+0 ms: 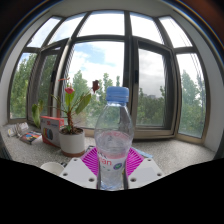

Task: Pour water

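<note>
Currently, the scene reads as follows.

Hand-held gripper (pixel 113 170): seen from its own camera, both fingers reach forward from below; the pink pads (pixel 90 160) on their inner faces show at either side of the bottle.

Grip state: the fingers are closed in on the lower body of the bottle, with a pad against each side and no gap visible. The contact point itself is partly hidden by the bottle.

Bottle (pixel 113 140): clear plastic, upright, with a pale blue cap (pixel 117 95) screwed on top. A label with blue and pink print wraps its lower half. The bottle stands directly between the fingers, in front of everything else.

Water: the level inside the bottle cannot be told.

Counter (pixel 180 152): a pale windowsill-like ledge running across the scene beyond the fingers, under the window.

Plant pot (pixel 72 139): white, standing on the counter to the left of the bottle and beyond it, apart from it.

Plant (pixel 70 100): green leaves and thin stems with red flowers, rising from the pot in front of the glass.

Box (pixel 51 129): a small pink and white package just left of the pot.

Small items (pixel 22 132): several objects further left on the counter, too small to identify.

Window (pixel 150 70): a bay of several panes with dark frames, behind the counter.

Outside: green trees and a cloudy blue sky.
</note>
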{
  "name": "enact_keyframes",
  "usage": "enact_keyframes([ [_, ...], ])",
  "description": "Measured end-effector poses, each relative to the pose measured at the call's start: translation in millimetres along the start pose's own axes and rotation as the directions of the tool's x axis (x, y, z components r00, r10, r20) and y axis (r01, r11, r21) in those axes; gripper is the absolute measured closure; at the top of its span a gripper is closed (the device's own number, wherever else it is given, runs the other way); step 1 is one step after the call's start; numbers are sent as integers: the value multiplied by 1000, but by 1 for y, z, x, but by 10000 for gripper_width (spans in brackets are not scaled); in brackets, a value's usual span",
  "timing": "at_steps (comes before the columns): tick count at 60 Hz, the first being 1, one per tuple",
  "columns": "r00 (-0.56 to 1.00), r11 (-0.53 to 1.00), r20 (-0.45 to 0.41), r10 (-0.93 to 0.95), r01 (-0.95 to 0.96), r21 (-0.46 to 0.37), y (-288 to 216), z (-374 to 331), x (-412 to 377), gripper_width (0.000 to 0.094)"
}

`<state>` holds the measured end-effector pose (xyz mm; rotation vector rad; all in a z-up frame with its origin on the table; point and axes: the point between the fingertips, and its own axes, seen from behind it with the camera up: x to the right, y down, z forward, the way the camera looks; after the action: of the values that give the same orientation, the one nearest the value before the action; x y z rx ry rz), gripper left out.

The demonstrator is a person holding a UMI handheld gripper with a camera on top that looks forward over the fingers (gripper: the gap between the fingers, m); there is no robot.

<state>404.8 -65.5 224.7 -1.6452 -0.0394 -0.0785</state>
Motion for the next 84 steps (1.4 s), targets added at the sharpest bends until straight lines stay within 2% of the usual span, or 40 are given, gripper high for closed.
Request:
enact_keyframes([
  [6,1000,997,31,4,-2,-76,68,8,-21,636],
  [20,994,982,95,53,-35,-185,151,14,-29,632],
  [22,994,991,99,49,-35,-132,141,14,-27,629],
  [25,994,993,101,33,-21,-119,143,12,-27,600],
  [33,992,987,109,57,-39,-155,148,15,-28,427],
  [35,993,980,102,65,-44,-194,155,14,-27,332],
  [38,992,973,94,79,-56,-224,157,10,-26,93],
  [39,992,972,91,84,-61,-226,157,8,-25,72],
  [41,994,970,68,88,-70,-232,156,2,-22,113],
  [45,997,967,21,73,-66,-245,152,-13,-14,74],
  [52,999,964,-10,52,-52,-260,139,-49,-16,82],
  [68,993,962,-115,14,-45,-268,101,-189,-44,80],
  [84,991,964,-131,-30,-6,-265,76,-315,-96,81],
])
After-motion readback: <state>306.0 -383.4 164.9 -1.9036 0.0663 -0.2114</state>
